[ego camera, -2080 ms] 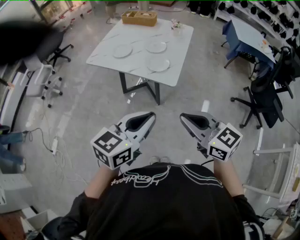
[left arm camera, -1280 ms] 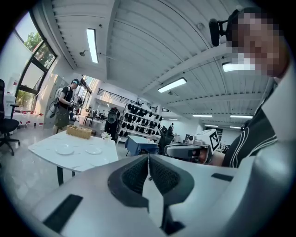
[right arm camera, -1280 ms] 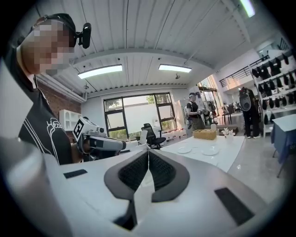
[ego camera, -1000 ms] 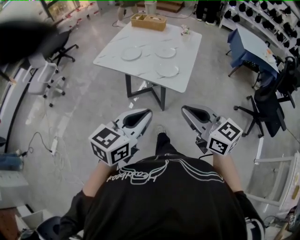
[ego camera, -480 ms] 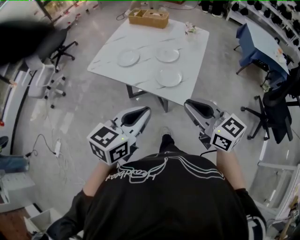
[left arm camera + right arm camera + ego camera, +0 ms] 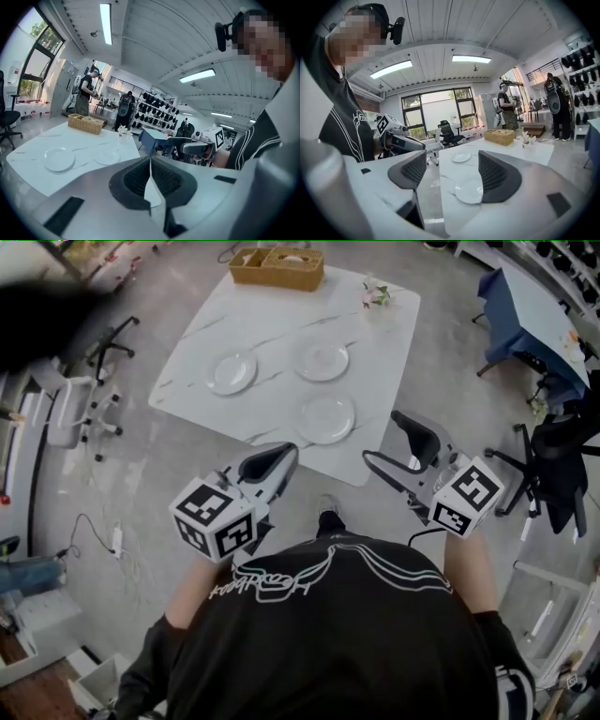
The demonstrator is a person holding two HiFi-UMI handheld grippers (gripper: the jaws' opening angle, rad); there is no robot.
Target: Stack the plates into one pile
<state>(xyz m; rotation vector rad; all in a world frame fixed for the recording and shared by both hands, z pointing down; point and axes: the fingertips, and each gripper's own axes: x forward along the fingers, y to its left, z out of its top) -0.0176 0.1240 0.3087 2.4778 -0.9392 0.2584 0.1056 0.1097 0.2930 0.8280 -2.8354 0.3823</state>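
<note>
Three white plates lie apart on the white marble table (image 6: 272, 329): one on the left (image 6: 232, 372), one at the back (image 6: 322, 360), one nearest the front edge (image 6: 326, 418). My left gripper (image 6: 272, 463) hovers just short of the table's near edge, shut and empty. My right gripper (image 6: 392, 444) hangs off the table's near right corner, its jaws opening with nothing between them. In the right gripper view the nearest plate (image 6: 469, 191) shows between the jaws, well beyond them. The left gripper view shows two plates (image 6: 59, 159) (image 6: 107, 157).
A wicker basket (image 6: 277, 266) and a small flower vase (image 6: 377, 294) stand at the table's far edge. Office chairs stand to the left (image 6: 103, 343) and right (image 6: 553, 456). A blue-draped table (image 6: 530, 306) is at the far right. People stand beyond the table (image 6: 86, 91).
Both grippers have come forward to the table, which now lies just ahead of them. The right gripper's jaws, shut before, now stand apart. The left stays shut.
</note>
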